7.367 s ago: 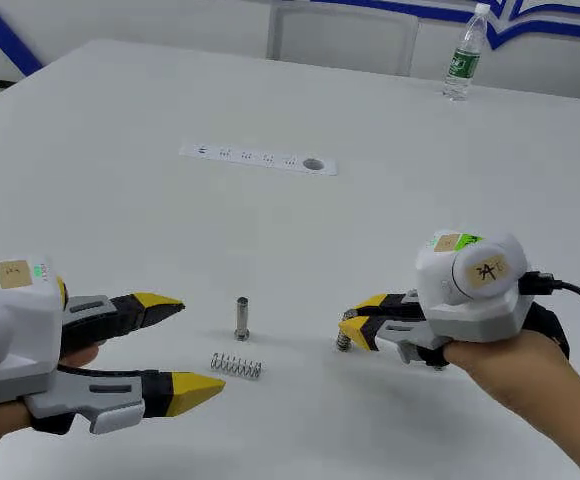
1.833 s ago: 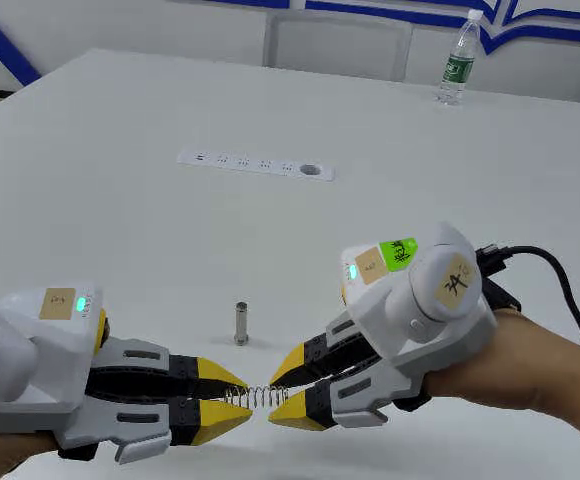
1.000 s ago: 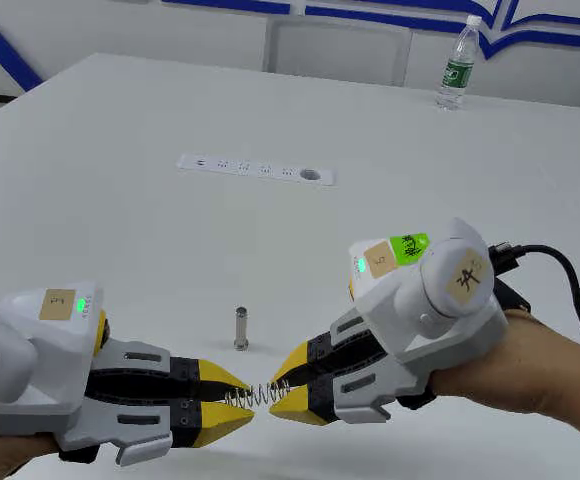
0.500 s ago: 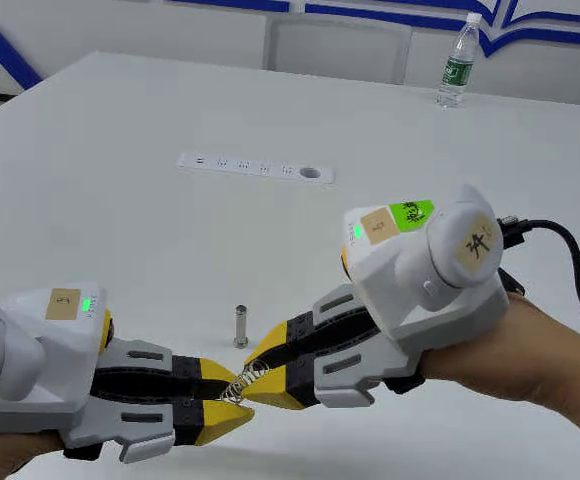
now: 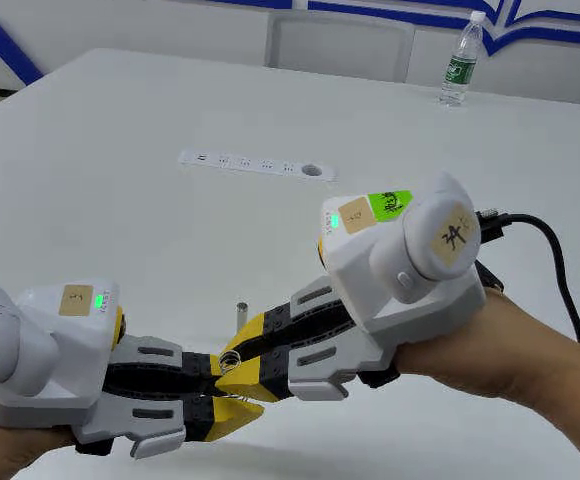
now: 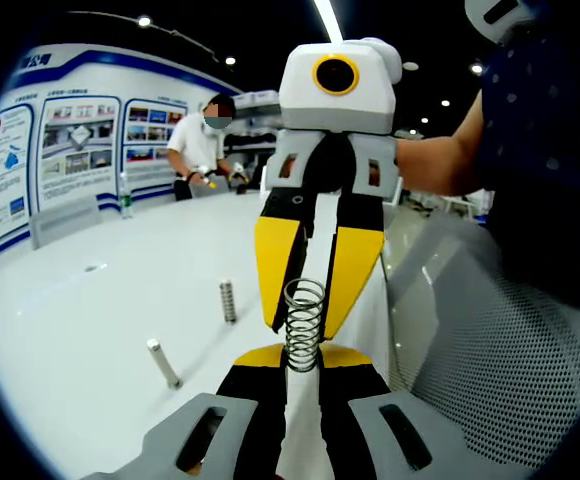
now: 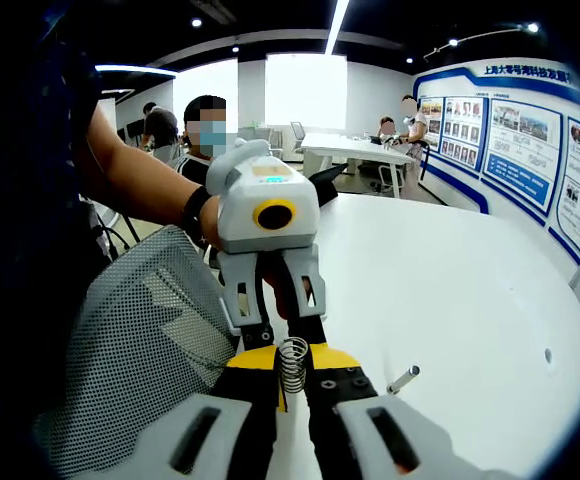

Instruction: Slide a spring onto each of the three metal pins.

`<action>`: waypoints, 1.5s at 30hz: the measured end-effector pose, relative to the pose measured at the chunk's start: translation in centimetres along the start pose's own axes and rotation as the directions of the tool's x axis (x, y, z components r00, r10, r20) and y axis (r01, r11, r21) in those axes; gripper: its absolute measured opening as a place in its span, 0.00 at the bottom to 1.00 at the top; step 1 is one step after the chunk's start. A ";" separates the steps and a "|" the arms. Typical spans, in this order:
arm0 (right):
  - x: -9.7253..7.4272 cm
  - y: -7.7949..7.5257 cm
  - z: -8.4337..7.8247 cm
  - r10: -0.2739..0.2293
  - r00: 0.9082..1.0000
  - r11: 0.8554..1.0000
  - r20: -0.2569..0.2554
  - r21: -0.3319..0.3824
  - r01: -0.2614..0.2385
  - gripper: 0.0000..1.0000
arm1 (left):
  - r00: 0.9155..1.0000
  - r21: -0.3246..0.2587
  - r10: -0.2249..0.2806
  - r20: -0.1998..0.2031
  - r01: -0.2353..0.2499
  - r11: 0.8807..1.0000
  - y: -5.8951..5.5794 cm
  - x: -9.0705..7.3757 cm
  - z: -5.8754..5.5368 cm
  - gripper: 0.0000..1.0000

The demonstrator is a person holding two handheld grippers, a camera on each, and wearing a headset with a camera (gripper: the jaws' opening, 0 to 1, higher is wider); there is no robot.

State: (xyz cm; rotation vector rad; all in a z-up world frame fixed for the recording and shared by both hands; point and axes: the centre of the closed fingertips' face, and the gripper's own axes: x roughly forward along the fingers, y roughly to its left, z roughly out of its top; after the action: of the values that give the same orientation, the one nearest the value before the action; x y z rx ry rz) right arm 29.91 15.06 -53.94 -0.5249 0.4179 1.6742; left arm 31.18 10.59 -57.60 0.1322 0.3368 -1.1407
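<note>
White table [image 5: 120,220], one spring [image 6: 304,315], two grips.
Your left gripper [image 6: 290,358] and right gripper [image 5: 232,365] jaws clamp it near the pin [image 5: 241,312]; free one end.

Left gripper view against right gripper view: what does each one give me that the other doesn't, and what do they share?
Left gripper view: the right gripper seen head-on, and a sleeved pin, apparently carrying a spring already.
Right gripper view: the left gripper seen head-on, and a far table with people around it.
Both: the spring caught between the two pairs of tongs, the white table, a bare pin and a mesh chair back.
</note>
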 end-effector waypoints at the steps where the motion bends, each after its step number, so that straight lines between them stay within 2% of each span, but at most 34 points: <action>1: 0.0 -0.1 0.0 -0.003 1.000 1.000 0.001 0.002 0.003 0.11 | 1.000 0.001 0.004 0.001 -0.004 1.000 0.1 -0.1 0.0 0.11; 7: -0.3 -0.5 0.2 -0.019 1.000 1.000 0.012 0.019 0.019 0.11 | 1.000 -0.005 0.019 0.011 -0.019 1.000 0.5 -0.5 0.2 0.10; 19: -0.4 -0.7 -0.1 -0.025 1.000 0.999 0.003 0.025 0.025 0.11 | 0.999 -0.008 0.033 0.007 -0.033 0.999 0.8 -0.9 0.0 0.10; 22: -0.3 -0.8 -0.1 -0.028 1.000 0.999 0.004 0.025 0.027 0.11 | 0.999 0.001 0.052 -0.001 -0.052 0.999 1.1 -0.8 -0.1 0.12; 26: -0.4 -0.9 0.2 -0.029 1.000 0.999 0.011 0.024 0.029 0.11 | 0.997 0.003 0.076 -0.009 -0.076 0.997 1.5 -0.8 -0.2 0.20; 33: -0.6 -1.4 0.2 -0.048 0.999 0.999 0.006 0.024 0.048 0.11 | 0.994 0.003 0.111 -0.015 -0.111 0.994 2.1 -1.3 -0.4 0.28; 45: -1.7 -4.3 0.1 -0.139 0.990 0.989 0.005 0.050 0.139 0.11 | 0.982 -0.021 0.187 -0.019 -0.188 0.982 3.5 -2.6 -0.8 0.42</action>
State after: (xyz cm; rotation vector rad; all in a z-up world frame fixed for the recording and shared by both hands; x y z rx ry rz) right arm 34.31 14.39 -52.85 -0.4990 0.4072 1.5279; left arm 33.27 14.50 -57.74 0.1506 0.3443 -0.9496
